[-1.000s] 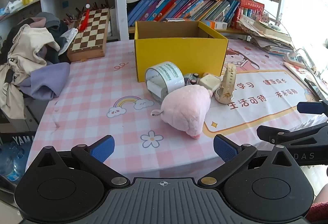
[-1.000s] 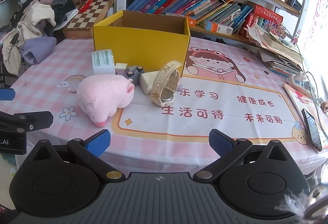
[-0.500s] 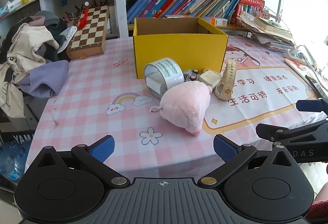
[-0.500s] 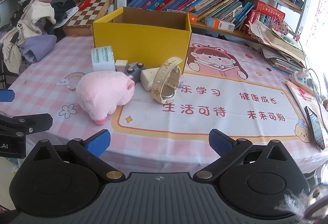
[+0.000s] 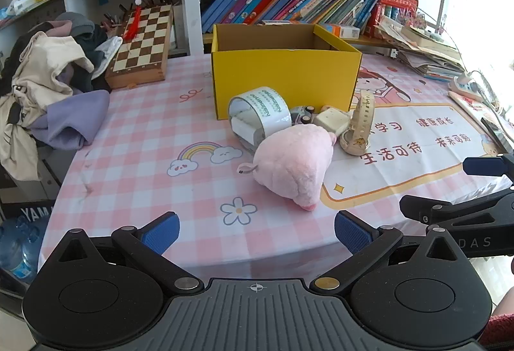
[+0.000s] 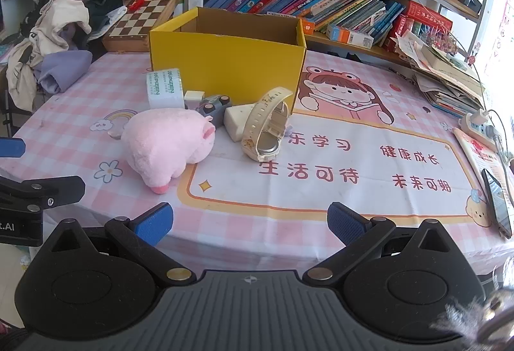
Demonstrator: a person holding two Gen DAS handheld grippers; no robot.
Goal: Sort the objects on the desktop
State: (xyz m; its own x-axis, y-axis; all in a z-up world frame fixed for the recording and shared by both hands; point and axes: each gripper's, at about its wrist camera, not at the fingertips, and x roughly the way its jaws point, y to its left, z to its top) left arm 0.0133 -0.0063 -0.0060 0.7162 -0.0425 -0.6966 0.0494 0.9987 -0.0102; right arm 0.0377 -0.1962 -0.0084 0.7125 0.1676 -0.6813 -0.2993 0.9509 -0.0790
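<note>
An open yellow box stands mid-table. In front of it lie a pink plush pig, a tape roll, a cream wristwatch, a white block and a small grey toy car. My left gripper is open and empty at the table's near edge, short of the pig. My right gripper is open and empty, at the near edge, in front of the watch.
A chessboard leans at the back left beside a heap of clothes. Bookshelves run behind the box. Stacked papers, a power strip and a phone lie at the right.
Both grippers have moved slightly forward and up toward the objects. Nothing on the table has moved, and both stay open.
</note>
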